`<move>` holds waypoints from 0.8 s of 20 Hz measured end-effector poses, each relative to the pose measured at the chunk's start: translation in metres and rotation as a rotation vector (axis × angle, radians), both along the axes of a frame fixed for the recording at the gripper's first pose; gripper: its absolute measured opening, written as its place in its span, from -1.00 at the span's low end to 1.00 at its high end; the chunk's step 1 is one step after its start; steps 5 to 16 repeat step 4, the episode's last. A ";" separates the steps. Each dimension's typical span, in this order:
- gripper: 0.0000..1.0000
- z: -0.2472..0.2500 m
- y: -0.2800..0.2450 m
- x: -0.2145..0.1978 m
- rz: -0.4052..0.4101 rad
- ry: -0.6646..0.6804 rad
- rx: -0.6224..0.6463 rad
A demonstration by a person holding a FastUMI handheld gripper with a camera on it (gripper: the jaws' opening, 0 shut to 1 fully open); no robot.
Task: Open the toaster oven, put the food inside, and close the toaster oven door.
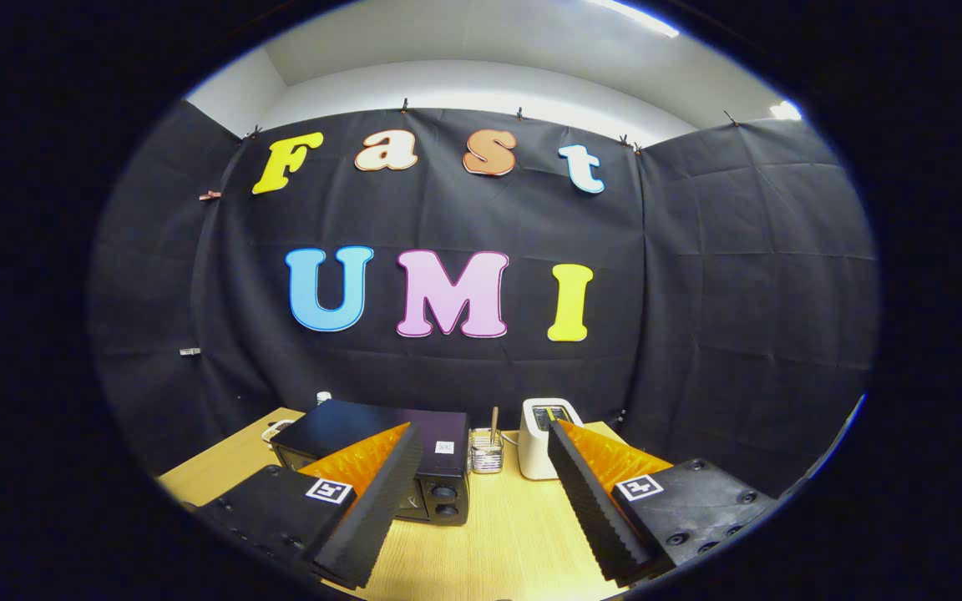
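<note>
A black toaster oven [364, 426] stands on the wooden table [498, 534], ahead of my left finger, which hides most of its front. Two knobs [445, 501] show on its right side. Its door is hidden, so whether it is closed I cannot tell. My gripper [481, 451] is held above the table, open wide, with nothing between its fingers. The food is not something I can make out.
A white pop-up toaster [541, 442] stands just beyond my right finger. Between it and the oven sits a small clear holder with a stick in it [487, 449]. A small bottle cap [324, 397] peeks out behind the oven. Black cloth walls close the back and sides.
</note>
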State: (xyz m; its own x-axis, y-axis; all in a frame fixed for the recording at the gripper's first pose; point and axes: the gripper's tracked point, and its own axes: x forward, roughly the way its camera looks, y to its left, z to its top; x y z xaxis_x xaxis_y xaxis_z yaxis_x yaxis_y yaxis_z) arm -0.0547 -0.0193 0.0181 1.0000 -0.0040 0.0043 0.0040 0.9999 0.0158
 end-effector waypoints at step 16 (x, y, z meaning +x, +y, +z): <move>0.97 0.000 0.009 0.002 0.016 0.007 0.011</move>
